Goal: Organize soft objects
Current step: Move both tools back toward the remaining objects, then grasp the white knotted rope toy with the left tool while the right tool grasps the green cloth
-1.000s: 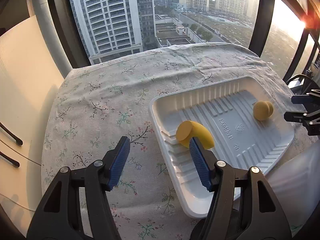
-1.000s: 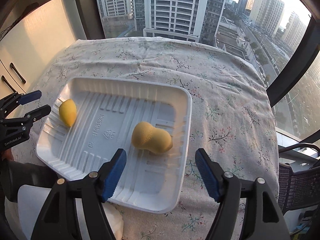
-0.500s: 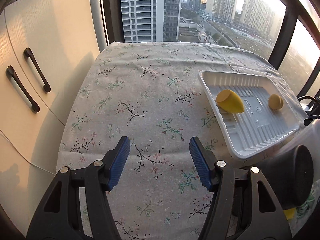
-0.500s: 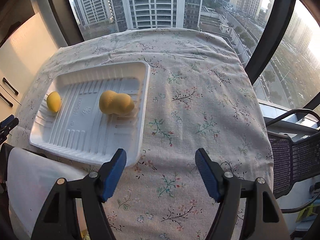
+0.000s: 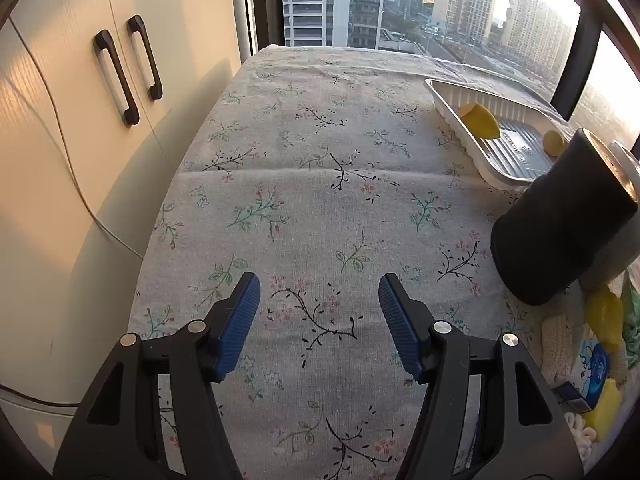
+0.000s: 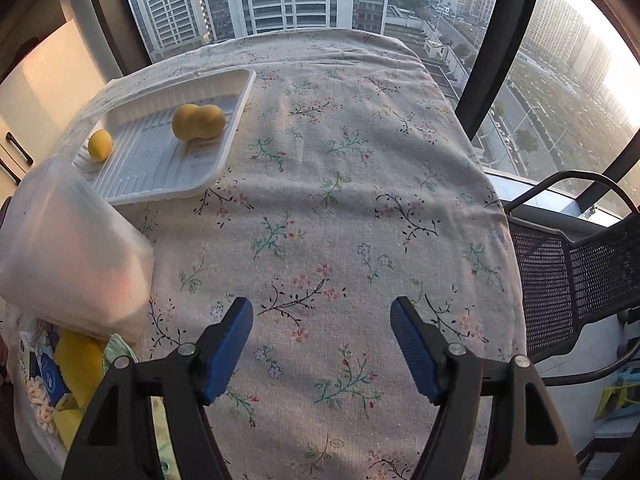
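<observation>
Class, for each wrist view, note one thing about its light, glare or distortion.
Left wrist view: warm low sun on the cabinet doors, fisheye bending their edges. Right wrist view: glare at the right window; the near white container looks blurred.

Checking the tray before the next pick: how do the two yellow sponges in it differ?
The big sponge is peanut-shaped with a pinched waist; the small sponge is a plain egg shape. The big one lies by the tray's right edge, the small one at its left end. Both are yellow and lie loose, with no tongs near.

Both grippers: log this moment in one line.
left gripper: open, empty | right gripper: open, empty | white tray: two yellow sponges
</observation>
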